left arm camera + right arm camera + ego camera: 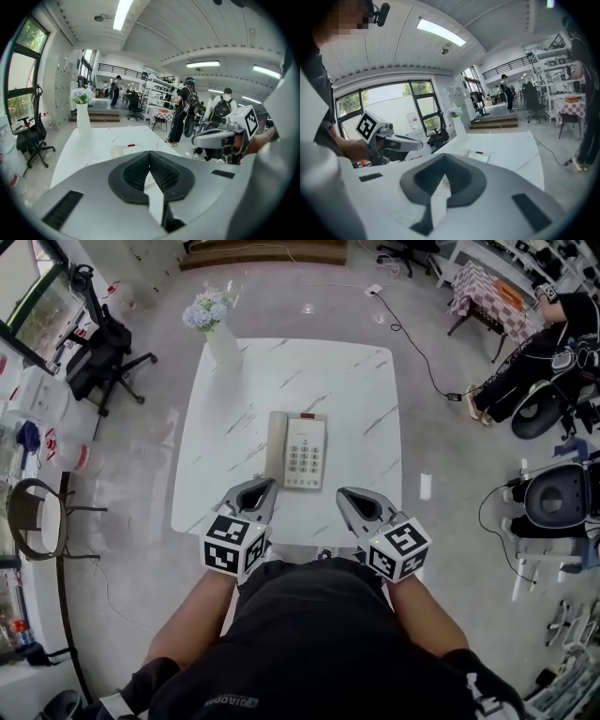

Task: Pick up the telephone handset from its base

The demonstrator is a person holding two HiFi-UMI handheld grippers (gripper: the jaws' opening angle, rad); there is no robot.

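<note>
1. My left tool (263,486): jaws pressed together, tips meeting, nothing between them. The left gripper view shows this clearly.
2. My right tool (347,495): jaws also together at the tips, nothing pinched. Seen in the right gripper view.
3. Both tools hang over the near edge of the tabletop (352,390), side by side with a gap between them, both pointing toward the phone. Neither touches anything.
4. Handset (277,446): lies in its cradle along the left side of the base (306,452), untouched. The phone sits mid-tabletop, a bit toward my edge, between the two tool tips and just ahead of them. The left tool is nearer the handset end.
5. Container: a white vase (224,346) stands upright at the far left corner of the tabletop with flowers (207,311) in it, well apart from the phone.
6. In the left gripper view the right tool (211,138) shows at the right. In the right gripper view the left tool (412,144) shows at the left.
</note>
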